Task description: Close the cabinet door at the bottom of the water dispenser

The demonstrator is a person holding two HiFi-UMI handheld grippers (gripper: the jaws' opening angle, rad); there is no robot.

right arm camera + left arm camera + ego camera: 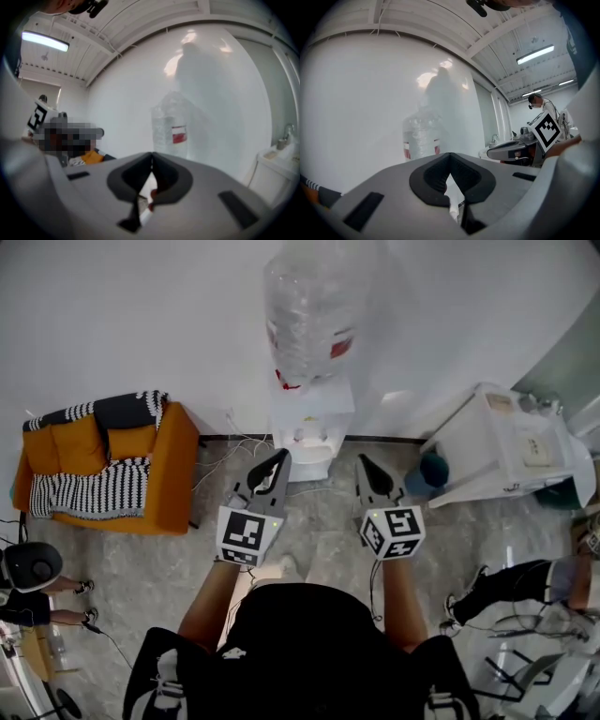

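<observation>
My left gripper (278, 459) is clenched, its jaws pressed together with nothing between them, as the left gripper view shows at the tips. My right gripper (365, 464) looks the same in the right gripper view, jaws met and empty. In the head view both sit just below centre, side by side and apart, pointing up the frame, each with its marker cube toward my arms.

Straight beyond them, at upper centre, stands the white water dispenser (311, 418) against the wall, a clear bottle (314, 306) with a red label upturned on top. Its base is just past the two tips – from this steep angle I cannot tell how the cabinet door at the bottom stands.

On the left of the frame is an orange sofa (164, 474) with a black-and-white striped blanket (89, 488) – on the right, a white cabinet (497, 451) with a dark teal vessel (433, 470) beside it. Cables (225, 451) trail across the pale floor (319, 549) by the wall
</observation>
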